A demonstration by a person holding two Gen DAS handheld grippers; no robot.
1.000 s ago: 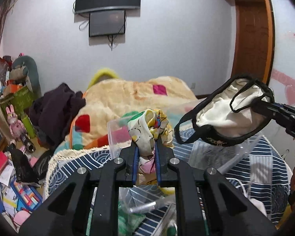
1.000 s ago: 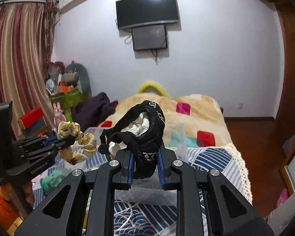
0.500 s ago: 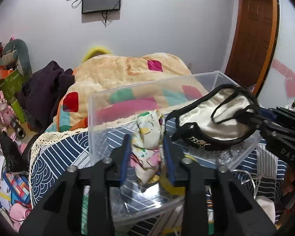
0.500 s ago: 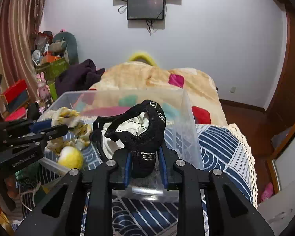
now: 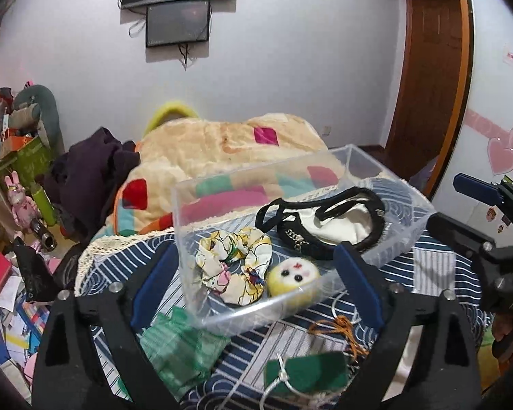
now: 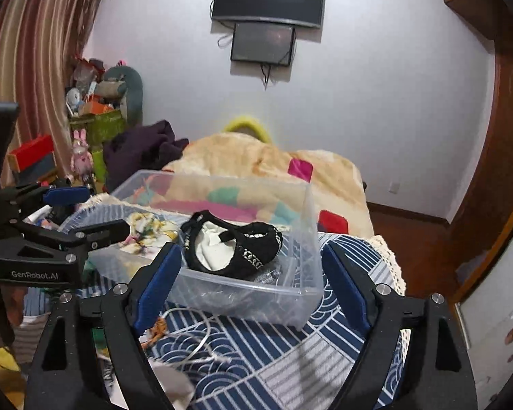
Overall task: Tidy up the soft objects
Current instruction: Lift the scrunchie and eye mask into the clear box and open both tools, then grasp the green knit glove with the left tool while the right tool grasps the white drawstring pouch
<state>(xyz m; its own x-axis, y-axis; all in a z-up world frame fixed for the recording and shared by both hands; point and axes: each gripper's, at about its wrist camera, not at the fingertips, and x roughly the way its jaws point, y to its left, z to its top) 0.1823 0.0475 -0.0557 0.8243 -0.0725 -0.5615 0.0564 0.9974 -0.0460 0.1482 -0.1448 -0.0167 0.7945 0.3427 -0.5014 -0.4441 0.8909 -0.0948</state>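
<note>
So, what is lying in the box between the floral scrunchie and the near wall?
In the left wrist view, a yellow plush ball with a face lies beside the floral scrunchie, against the clear box near wall.

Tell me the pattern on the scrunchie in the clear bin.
White with yellow, green and pink cartoon prints; the scrunchie shows best in the left wrist view.

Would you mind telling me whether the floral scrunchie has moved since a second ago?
Yes. The floral scrunchie has gone from the left claw down into the clear plastic bin, beside the yellow plush ball.
</note>
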